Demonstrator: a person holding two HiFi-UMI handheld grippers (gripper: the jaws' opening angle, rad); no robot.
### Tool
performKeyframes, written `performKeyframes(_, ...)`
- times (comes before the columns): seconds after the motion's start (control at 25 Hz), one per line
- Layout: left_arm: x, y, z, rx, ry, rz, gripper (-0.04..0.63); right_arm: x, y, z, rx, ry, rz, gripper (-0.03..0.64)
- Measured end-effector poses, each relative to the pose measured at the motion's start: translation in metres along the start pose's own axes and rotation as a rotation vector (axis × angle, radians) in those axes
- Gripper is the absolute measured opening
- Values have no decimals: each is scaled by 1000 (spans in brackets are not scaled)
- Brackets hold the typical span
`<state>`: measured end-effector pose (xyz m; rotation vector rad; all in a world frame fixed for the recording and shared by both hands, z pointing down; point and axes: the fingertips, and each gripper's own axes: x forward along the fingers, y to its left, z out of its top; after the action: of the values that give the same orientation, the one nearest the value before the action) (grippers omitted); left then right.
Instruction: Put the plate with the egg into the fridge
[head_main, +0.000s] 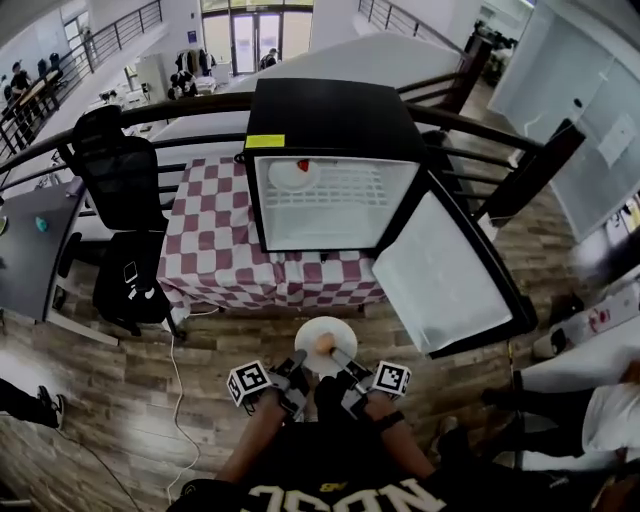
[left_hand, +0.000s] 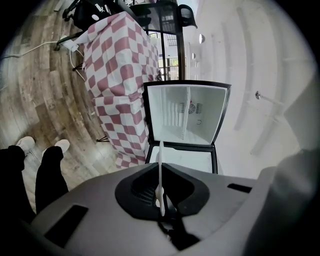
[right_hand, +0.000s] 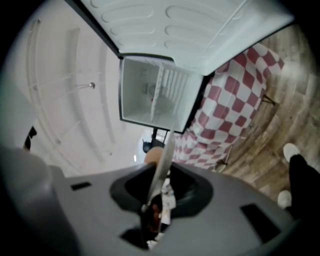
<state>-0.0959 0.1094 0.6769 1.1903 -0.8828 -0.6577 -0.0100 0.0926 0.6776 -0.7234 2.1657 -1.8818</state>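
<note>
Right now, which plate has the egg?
The plate gripped by the left gripper and right gripper, outside the fridge, carries the egg. The fridge plate holds something red.

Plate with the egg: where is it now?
Head view, low centre: the plate is held by the left gripper and right gripper, short of the open fridge.

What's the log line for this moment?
left gripper: shut on plate; right gripper: shut on plate; egg: on plate; fridge: door open
</note>
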Motion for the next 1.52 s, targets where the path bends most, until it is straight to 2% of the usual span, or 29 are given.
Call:
performKeyframes(0.2,52,-38,28,52,-17,-30,34,26,15,63,7,-7,55,92)
performKeyframes(0.4,107,-74,51,62,-38,-45,32,45,31,130,-31,-22,72,92)
performKeyframes(0.56,138,-106,65,68,-39,-56,32,53,39,170,-31,-45,54,92)
performKeyframes(0.72,165,-130,74,77,-36,-68,34,65,49,204,-50,-60,84,92)
performKeyframes(0.8,174,-136,77,77,-44,-69,34,72,56,215,-61,-67,117,92)
performKeyframes(0.88,179,-140,81,74,-54,-66,34,74,55,222,-46,-73,94,92)
performKeyframes(0.96,184,-144,86,76,-60,-62,34,81,63,229,-45,-81,140,92)
performKeyframes(1.04,189,-147,93,76,-60,-55,34,87,65,236,-48,-88,148,92)
performKeyframes(1.16,198,-147,107,86,-34,-46,32,96,60,240,-51,-96,85,92)
performKeyframes(1.28,209,-156,118,84,-5,-52,32,109,69,254,-108,-114,125,92)
performKeyframes(1.52,221,-172,136,125,40,-40,32,126,84,270,-96,-156,132,92)
